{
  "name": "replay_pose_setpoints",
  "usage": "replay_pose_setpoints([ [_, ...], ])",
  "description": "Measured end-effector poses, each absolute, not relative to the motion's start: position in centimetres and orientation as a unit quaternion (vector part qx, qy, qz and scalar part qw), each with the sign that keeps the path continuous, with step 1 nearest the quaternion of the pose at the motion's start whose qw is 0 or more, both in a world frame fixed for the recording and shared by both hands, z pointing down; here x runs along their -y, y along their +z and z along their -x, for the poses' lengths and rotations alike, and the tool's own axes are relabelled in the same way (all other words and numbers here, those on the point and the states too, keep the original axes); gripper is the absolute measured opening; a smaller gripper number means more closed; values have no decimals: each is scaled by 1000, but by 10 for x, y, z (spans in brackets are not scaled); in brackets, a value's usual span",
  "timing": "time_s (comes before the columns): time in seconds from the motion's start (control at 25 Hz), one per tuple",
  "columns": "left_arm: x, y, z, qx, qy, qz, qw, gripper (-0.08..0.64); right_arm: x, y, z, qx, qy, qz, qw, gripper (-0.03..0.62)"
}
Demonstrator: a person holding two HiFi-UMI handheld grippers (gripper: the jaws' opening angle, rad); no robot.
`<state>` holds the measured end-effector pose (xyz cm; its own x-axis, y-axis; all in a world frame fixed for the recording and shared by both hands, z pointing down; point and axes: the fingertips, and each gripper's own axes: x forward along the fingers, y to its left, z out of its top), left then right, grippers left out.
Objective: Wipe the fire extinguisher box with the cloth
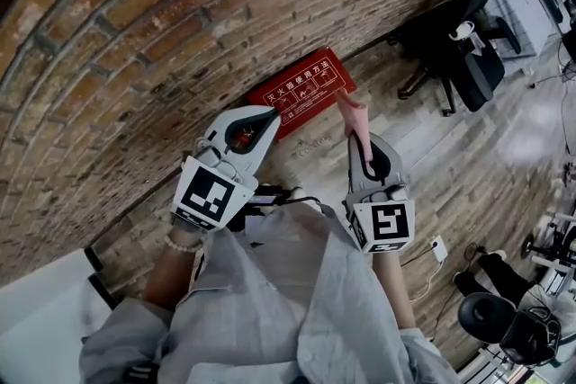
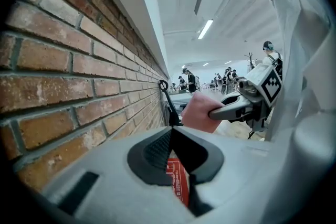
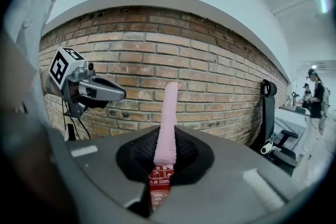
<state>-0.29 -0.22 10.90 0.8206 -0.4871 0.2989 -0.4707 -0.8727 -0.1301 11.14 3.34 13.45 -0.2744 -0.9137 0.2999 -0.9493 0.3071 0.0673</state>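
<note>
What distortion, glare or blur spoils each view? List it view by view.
Head view: fisheye bends the brick wall into an arc; even light, sharp red box. Left gripper view: dark corners, ceiling lamps glare, foreground soft. Right gripper view: wall bulges like a dome, cloth sharp, glare at the right edge.

A pale wood-plank floor [image 1: 477, 166] meets the foot of a brick wall [image 1: 135, 31]. A red fire extinguisher box [image 1: 301, 93], white characters on its top, sits on the planks right against the wall. A black office chair [image 1: 454, 45] stands farther along the same wall. A small white socket block [image 1: 439, 248] lies on open planks, a thin cable trailing from it.
</note>
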Motion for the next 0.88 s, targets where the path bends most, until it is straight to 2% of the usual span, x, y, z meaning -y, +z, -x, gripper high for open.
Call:
replay_pose_setpoints([
  [0.88,-2,116,-7,-242,-169,955,25,-3,-32,137,-108,799,65,-579,149,15],
])
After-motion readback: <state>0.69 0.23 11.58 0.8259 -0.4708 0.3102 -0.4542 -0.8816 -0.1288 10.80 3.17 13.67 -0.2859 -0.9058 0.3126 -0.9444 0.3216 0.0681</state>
